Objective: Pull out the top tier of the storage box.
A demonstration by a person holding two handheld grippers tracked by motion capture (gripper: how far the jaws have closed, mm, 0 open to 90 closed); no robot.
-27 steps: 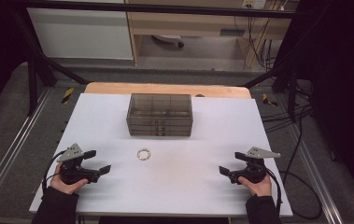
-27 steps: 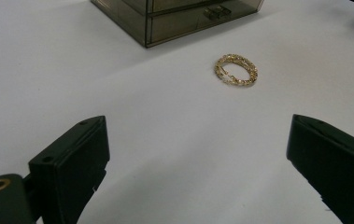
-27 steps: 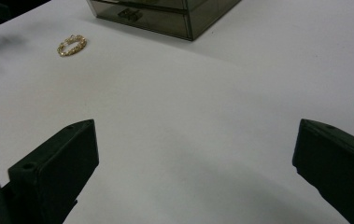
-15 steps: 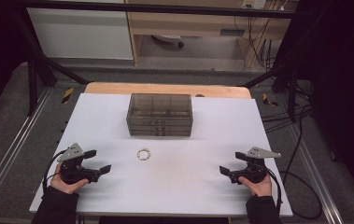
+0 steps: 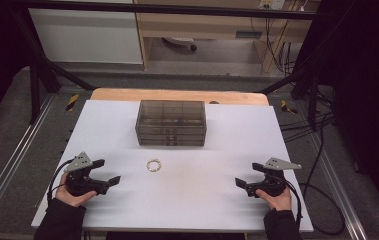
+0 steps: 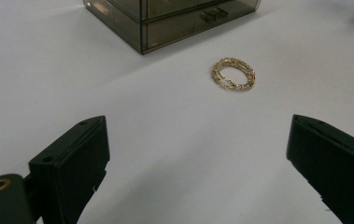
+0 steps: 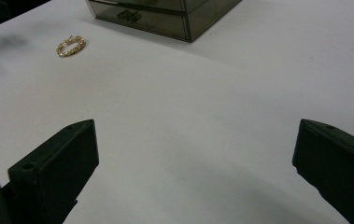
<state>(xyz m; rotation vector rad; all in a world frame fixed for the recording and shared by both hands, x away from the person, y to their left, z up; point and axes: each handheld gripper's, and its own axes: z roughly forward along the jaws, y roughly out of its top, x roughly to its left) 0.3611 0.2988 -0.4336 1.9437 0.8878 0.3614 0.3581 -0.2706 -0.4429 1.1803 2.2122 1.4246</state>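
Note:
A small gold bracelet (image 5: 153,165) lies coiled on the white table (image 5: 217,150), a little in front of a smoky see-through drawer box (image 5: 171,123) that stands shut at the middle back. My left gripper (image 5: 108,175) rests near the front left edge, held by a hand, jaws wide apart with nothing between them. The bracelet (image 6: 233,74) lies ahead of it, to the right, with the box (image 6: 165,16) beyond. My right gripper (image 5: 242,186) sits at the front right, also open and empty. From there the bracelet (image 7: 71,46) and the box (image 7: 165,14) lie far off at upper left.
A wooden board (image 5: 177,95) edges the table's far side. Metal rails (image 5: 7,165) run along both sides. Black frame struts (image 5: 37,75) and cables (image 5: 317,150) stand at the table's flanks.

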